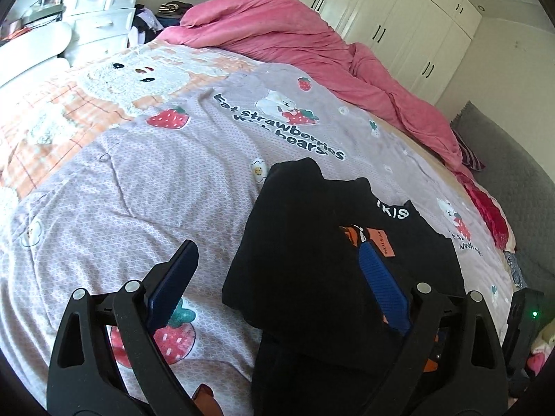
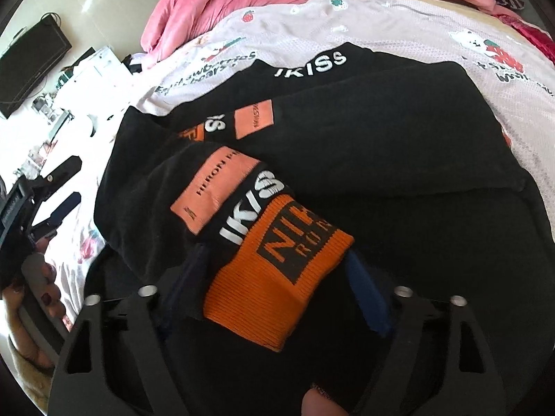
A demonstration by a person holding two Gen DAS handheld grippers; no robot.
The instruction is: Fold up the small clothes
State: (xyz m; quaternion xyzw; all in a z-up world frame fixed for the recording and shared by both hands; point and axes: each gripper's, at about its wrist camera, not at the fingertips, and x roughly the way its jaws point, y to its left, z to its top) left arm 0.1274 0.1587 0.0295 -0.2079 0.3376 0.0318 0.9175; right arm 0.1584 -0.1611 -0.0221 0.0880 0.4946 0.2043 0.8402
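While the left hand-held gripper hovers wide and empty over the bed's printed sheet, the right hand-held gripper straddles the orange cuff of the black garment, which lies mid-bed, clear of the pink duvet along the far edge.

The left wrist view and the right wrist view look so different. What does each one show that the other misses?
Only the left wrist view shows the white drawers, the wardrobe and the open left gripper from behind. Only the right wrist view shows the orange cuff between the right gripper fingers, a dark screen and a hand. Both share the black garment, strawberry bedsheet and pink duvet.
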